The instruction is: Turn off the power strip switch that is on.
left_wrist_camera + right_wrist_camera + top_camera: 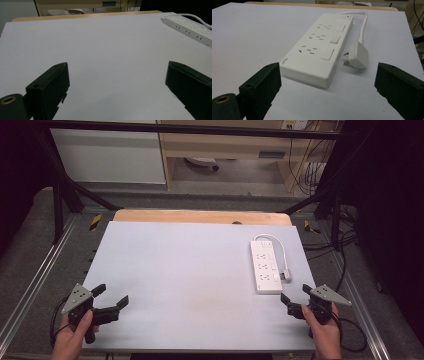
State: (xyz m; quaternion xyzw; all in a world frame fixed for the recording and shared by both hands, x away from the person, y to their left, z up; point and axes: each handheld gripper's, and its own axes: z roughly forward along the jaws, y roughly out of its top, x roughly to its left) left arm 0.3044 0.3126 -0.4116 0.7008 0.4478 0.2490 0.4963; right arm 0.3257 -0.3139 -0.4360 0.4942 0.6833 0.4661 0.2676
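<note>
A white power strip (265,266) lies lengthwise near the right edge of the pale table top (190,280), its cable looping round to a white plug (286,275) that rests beside it. My right gripper (296,296) hovers at the front right corner just short of the strip, jaws wide apart and empty. In the right gripper view the power strip (319,47) and the plug (358,55) lie just ahead of the jaws. My left gripper (111,295) is held at the front left corner, open with nothing between its jaws; the power strip (192,28) sits far off at its upper right.
A wooden board edge (200,216) runs along the back of the table. Metal rails (360,305) flank both sides, with black frame legs and loose cables (345,245) on the floor at the right. Shelving stands behind.
</note>
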